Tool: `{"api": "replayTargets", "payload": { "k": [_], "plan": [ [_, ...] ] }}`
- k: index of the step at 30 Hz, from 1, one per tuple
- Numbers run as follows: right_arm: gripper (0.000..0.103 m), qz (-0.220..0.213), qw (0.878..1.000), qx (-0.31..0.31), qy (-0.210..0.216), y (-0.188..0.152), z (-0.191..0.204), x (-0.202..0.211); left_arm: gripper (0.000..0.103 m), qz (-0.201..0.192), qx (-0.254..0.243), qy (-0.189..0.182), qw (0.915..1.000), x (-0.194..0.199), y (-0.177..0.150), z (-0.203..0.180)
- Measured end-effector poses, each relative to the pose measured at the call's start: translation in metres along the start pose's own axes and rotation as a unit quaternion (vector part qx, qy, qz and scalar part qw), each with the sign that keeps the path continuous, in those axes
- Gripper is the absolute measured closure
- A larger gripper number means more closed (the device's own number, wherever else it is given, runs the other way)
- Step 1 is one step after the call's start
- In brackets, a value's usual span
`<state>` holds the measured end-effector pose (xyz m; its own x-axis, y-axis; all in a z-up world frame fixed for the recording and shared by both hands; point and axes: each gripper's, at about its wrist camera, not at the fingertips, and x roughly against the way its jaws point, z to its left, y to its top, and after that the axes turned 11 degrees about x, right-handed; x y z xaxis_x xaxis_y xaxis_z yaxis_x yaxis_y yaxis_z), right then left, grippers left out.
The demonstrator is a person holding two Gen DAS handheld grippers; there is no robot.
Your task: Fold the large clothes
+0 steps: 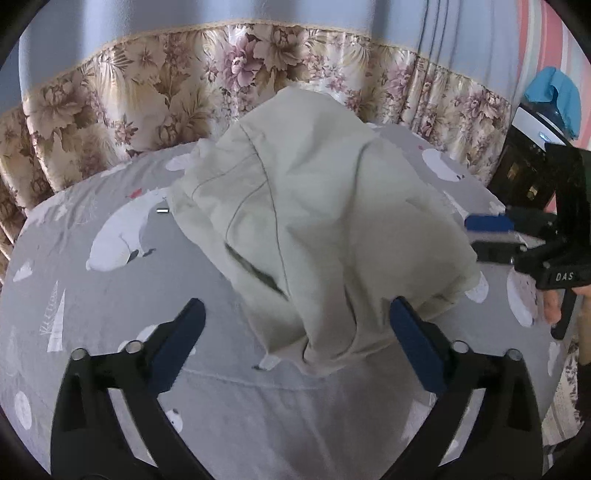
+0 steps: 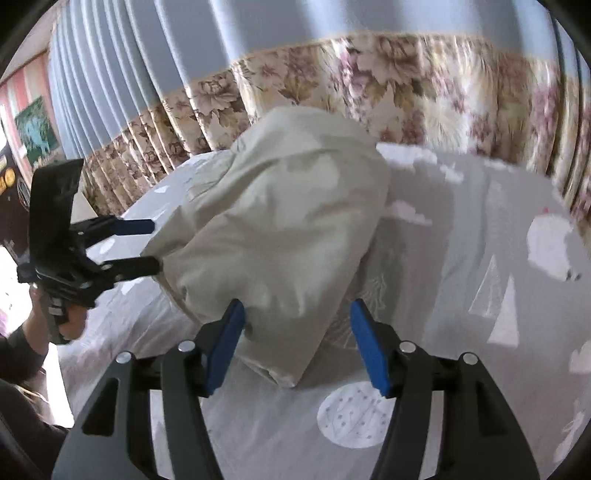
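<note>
At the bottom of the left wrist view, the left gripper [image 1: 295,332] stands with its two blue-padded fingers spread wide, black plastic arms with silver rivets behind them. A bunched corner of the pale cream garment [image 1: 314,221] lies between the pads; neither pad presses on it. The cloth is thin, matte and heavily creased, with dark stitched seams and a slit-like opening left of centre. It lies heaped on a grey bedsheet [image 1: 110,295] printed with white polar bears, fir trees and dotted circles, and fills the centre of the frame.

In the right wrist view, the right gripper [image 2: 295,339] is likewise spread at the bottom, a folded corner of the garment [image 2: 277,236] between its blue pads, not pinched.

At the right edge of the left view, the right gripper's black body bears white letters "DAS" [image 1: 564,276].

Farther back, a shiny floral curtain band [image 1: 155,85] in beige and mauve runs across the upper frame, below pleated pale-blue drapes [image 1: 295,14].
</note>
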<state>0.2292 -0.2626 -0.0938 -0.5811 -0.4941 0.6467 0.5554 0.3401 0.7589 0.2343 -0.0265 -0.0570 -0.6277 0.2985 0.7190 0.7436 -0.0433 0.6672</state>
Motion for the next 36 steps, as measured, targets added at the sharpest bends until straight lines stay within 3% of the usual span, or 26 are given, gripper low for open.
{"api": "replayTargets", "payload": {
  "k": [1,2,3,4,5,9,12,15,16,18,19,20,22,27,31,33,36],
  "plan": [
    [0.049,0.005,1.0,0.003,0.008,0.0,0.001,-0.002,0.048,0.009,-0.006,-0.014,0.9999,-0.004,0.001,-0.002],
    [0.061,0.016,1.0,0.015,0.014,0.001,0.003,-0.006,0.062,0.023,-0.01,-0.033,0.9992,-0.009,0.001,-0.004],
    [0.061,0.028,0.999,0.033,0.019,0.003,0.007,-0.01,0.068,0.021,-0.018,-0.028,0.9992,-0.012,0.001,-0.006],
    [0.062,0.035,0.998,0.051,0.014,0.005,0.011,-0.012,0.081,0.02,-0.027,-0.025,0.9991,-0.014,0.0,-0.007],
    [0.063,0.041,0.997,0.06,0.012,0.007,0.014,-0.012,0.086,0.019,-0.031,-0.026,0.999,-0.013,0.0,-0.007],
    [0.064,0.063,0.993,0.1,0.002,0.013,0.022,-0.012,0.09,0.037,-0.015,-0.054,0.9977,-0.002,-0.002,0.016],
    [0.064,0.069,0.991,0.114,-0.007,0.014,0.029,-0.014,0.096,0.054,-0.015,-0.029,0.998,-0.006,-0.015,0.028],
    [0.063,0.066,0.991,0.115,-0.02,0.015,0.032,-0.012,0.096,0.049,0.002,-0.032,0.9983,-0.002,-0.017,0.032],
    [0.062,0.062,0.992,0.109,-0.025,0.015,0.032,-0.009,0.09,0.044,-0.002,-0.025,0.9987,0.001,-0.017,0.029],
    [0.046,0.052,0.993,0.096,-0.041,0.015,0.033,-0.002,0.066,0.029,-0.018,0.01,0.9994,0.009,-0.02,0.023],
    [0.033,0.042,0.994,0.091,-0.054,0.013,0.035,0.004,0.031,0.018,-0.026,0.036,0.9989,0.013,-0.021,0.021],
    [0.028,0.034,0.994,0.086,-0.064,0.013,0.037,0.009,0.009,0.005,-0.028,0.057,0.998,0.019,-0.022,0.021],
    [0.022,0.018,0.993,0.071,-0.091,0.009,0.043,0.018,0.003,-0.029,-0.024,0.093,0.9949,0.034,-0.025,0.024],
    [0.005,-0.013,0.986,0.033,-0.163,0.0,0.06,0.029,0.003,-0.075,0.024,0.17,0.9823,0.062,-0.034,0.031],
    [0.002,-0.039,0.974,0.005,-0.223,-0.008,0.078,0.035,0.003,-0.08,0.066,0.192,0.9759,0.077,-0.044,0.034],
    [0.002,-0.049,0.972,-0.014,-0.23,-0.014,0.087,0.038,0.003,-0.092,0.076,0.213,0.9697,0.087,-0.054,0.031],
    [0.002,-0.057,0.97,-0.045,-0.232,-0.024,0.1,0.043,0.003,-0.09,0.092,0.193,0.9726,0.102,-0.069,0.028]
  ]
}}
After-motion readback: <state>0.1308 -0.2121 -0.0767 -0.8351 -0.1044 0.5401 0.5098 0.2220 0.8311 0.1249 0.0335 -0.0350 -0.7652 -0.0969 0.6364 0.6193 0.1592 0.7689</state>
